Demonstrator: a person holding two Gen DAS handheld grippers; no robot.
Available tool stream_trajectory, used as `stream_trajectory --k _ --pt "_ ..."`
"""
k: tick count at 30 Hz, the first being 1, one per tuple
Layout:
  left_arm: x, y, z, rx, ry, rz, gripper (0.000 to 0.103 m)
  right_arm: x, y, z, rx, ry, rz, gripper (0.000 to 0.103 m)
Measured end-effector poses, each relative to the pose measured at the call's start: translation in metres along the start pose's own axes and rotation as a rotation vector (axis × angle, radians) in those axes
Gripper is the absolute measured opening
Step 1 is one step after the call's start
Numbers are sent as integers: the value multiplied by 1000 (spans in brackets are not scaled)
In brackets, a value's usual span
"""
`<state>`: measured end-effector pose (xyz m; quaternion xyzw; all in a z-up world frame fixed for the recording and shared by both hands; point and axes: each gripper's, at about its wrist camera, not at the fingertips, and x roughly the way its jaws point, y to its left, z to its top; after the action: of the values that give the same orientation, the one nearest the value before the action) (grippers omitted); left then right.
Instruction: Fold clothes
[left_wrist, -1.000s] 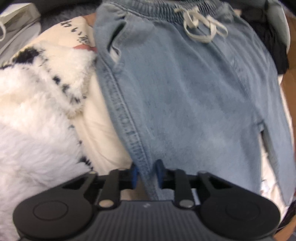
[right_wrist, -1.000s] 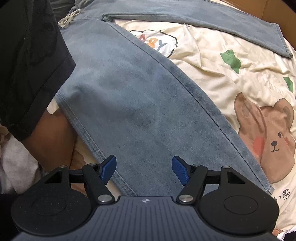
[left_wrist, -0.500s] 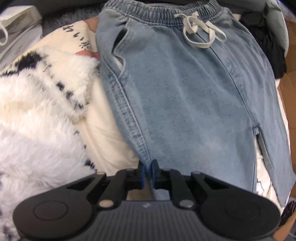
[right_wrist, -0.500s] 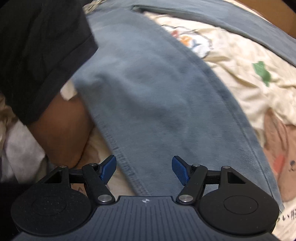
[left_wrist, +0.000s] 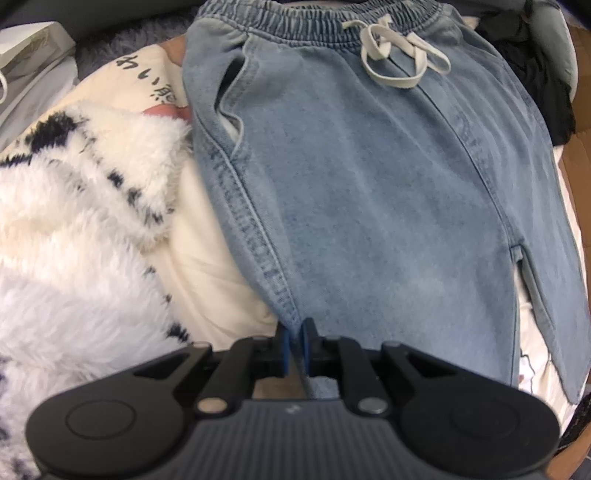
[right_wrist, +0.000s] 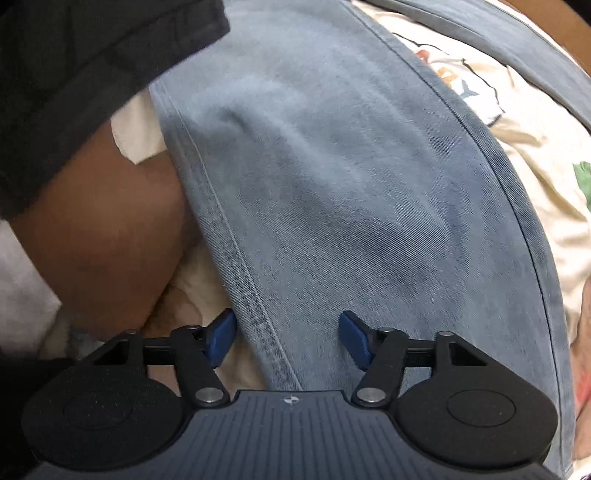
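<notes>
Light blue denim trousers (left_wrist: 369, 192) with an elastic waist and a cream drawstring (left_wrist: 399, 55) lie flat on a printed sheet. In the left wrist view my left gripper (left_wrist: 294, 341) is shut on the trousers' left side seam, its blue pads pinching the edge. The right wrist view shows one trouser leg (right_wrist: 351, 192) close below. My right gripper (right_wrist: 288, 338) hovers low over that leg's left seam; its jaws are closing, with the seam between the pads and no pad pressing on it.
A white fluffy garment with black spots (left_wrist: 74, 221) lies left of the trousers. The cream cartoon sheet (right_wrist: 535, 147) shows to the right. A person's bare arm (right_wrist: 103, 236) and dark sleeve (right_wrist: 74, 55) sit at left. Dark clothing (left_wrist: 535, 81) lies far right.
My left gripper went from slightly apart to pinching the seam. My right gripper moved down and closer to the trouser leg, rolled, and its jaws narrowed a little.
</notes>
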<state>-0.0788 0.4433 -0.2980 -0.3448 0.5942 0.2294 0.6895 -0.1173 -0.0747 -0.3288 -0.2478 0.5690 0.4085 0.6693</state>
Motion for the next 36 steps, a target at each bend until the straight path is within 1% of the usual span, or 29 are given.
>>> stream_trajectory --k 1,2,5,9,10,11,12,13,14,18,24,25,28,29,30,31,32,36 --pt "3 0 -1 0 0 3 9 2 3 0 -16 4 -8 59" --pt "5 1 -2 -2 1 5 9 4 5 -1 -29 11 -23 59" --pt "14 4 -3 -11 -4 9 14 9 6 -8 -47 34 -66 59" --pt "19 4 -5 -3 -24 6 14 11 4 -17 -46 28 -100 59" --pt "18 4 -6 -2 -33 6 14 11 4 -18 -48 22 -105 56" --pt "18 5 -7 -3 -42 4 14 9 3 -18 -45 4 -105 47" --pt "17 5 -7 -6 -48 1 14 6 1 -17 -30 -4 -104 45" --pt "15 6 -8 -14 -56 -6 13 3 -1 -17 -16 -12 -102 38" --pt "13 7 -9 -20 -63 -14 12 -1 -4 -16 -7 -21 -103 34" --pt "5 9 -11 -32 -83 -49 10 -19 -11 -13 8 -64 -124 33" --pt "-2 10 -11 -32 -82 -79 10 -9 -7 -14 17 -55 -97 31" --pt "-6 10 -8 -32 -81 -81 10 -4 -6 -13 12 -41 -85 29" --pt "-8 15 -4 -45 -78 -84 11 -1 1 -19 3 -25 -68 9" --pt "-9 14 -7 -53 -84 -82 12 -3 1 -19 11 -26 -66 5" --pt "-10 16 -7 -61 -92 -78 15 -5 -1 -18 18 -25 -61 5" --pt "-10 19 -6 -66 -100 -72 21 -8 -3 -17 25 -24 -57 4" --pt "-8 19 -5 -70 -103 -69 23 -11 -4 -16 30 -24 -54 4" --pt "-1 20 -1 -89 -114 -69 23 -21 -11 -10 45 -29 -47 3"
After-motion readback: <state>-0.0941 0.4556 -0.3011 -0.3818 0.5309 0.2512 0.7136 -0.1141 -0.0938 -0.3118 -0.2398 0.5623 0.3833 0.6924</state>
